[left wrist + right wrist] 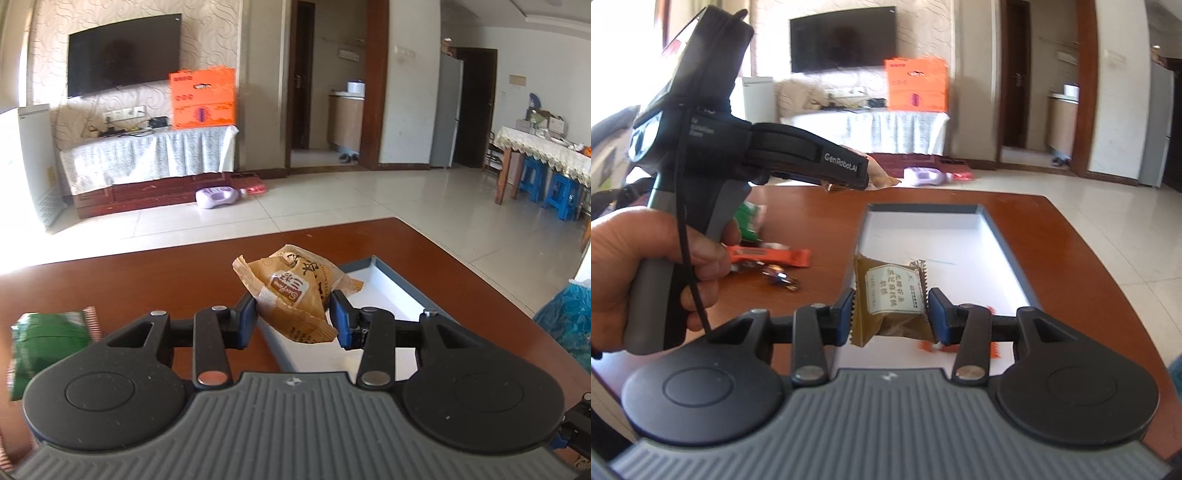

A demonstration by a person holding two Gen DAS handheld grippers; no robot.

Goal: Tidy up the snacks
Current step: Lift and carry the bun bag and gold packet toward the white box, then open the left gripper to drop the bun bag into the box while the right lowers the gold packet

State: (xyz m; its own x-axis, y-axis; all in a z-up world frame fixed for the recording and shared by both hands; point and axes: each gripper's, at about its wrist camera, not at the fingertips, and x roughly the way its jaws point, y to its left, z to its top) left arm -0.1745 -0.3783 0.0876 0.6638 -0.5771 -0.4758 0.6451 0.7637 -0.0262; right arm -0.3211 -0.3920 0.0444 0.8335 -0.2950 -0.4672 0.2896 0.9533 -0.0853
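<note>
**Both grippers have a snack each, hovering at the tray**

So here's the setup: brown wooden table (155, 273), with a shallow white tray with a grey-blue rim (1015, 254) sitting on it.

Left gripper (293, 314) has its jaws pinching a tan pastry packet (295, 291) with a reddish-brown label. The blue pads are pressed into the crinkly wrapper on both sides, and the packet is held up in the air over the near-left edge of the tray, tilted a bit. In the right wrist view you can see the same gripper from the side, held in the person's left hand (646, 273), with just the tip of the tan wrapper poking out past its nose.

Right gripper (891, 314) is clamped on an olive-brown snack packet (890, 299) with a pale label and a zigzag top edge. It's over the near end of the tray, near the left rim. Can't tell if the bottom of the packet touches the tray floor.

An orange wrapper (960, 345) peeks out just behind the right gripper's fingers, inside the tray.

Left of the tray, loose on the table: a green packet (51, 339), an orange bar (772, 256) and a small shiny candy (779, 277) just beside it.
</note>
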